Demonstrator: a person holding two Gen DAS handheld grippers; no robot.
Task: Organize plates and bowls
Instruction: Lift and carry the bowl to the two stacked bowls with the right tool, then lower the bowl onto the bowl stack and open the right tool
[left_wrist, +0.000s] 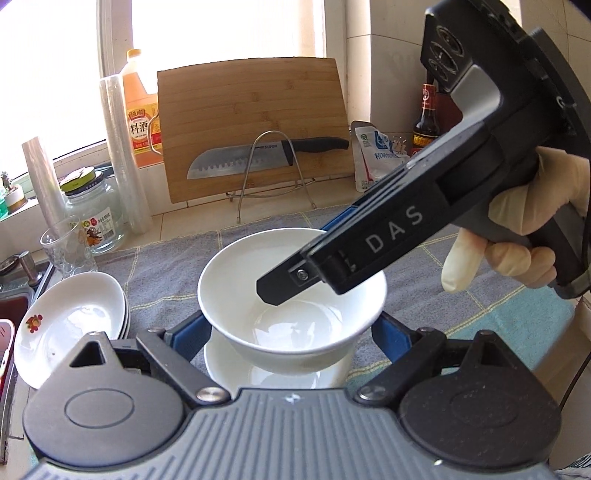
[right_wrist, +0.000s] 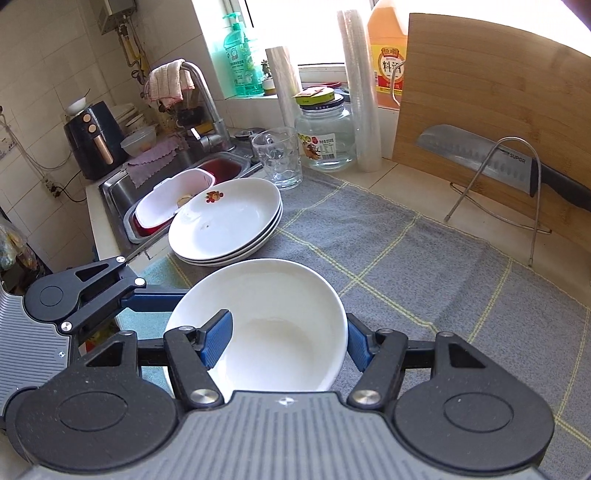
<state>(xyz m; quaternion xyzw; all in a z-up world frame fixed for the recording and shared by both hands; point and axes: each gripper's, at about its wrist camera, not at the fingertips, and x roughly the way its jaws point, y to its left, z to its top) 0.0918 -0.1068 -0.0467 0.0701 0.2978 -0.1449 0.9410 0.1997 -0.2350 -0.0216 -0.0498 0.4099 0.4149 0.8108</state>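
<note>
L gripper (left_wrist: 291, 332) grips white bowl (left_wrist: 291, 291) by its outer sides, jaws about half open, pads touching; R gripper (right_wrist: 284, 343) clamps the bowl's wall, one finger (right_wrist: 216, 339) inside, one outside. Bowl sits betw both, above grey mat (right_wrist: 424, 258), plate stack (right_wrist: 225, 221) to left

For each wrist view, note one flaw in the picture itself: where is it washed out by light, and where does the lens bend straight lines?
Left wrist view: the window is blown out to white, and the cutting board has bowed edges. Right wrist view: glare washes out the window, the white bowl keeps little shading, and the cloth grid lines curve towards the frame edge.
</note>
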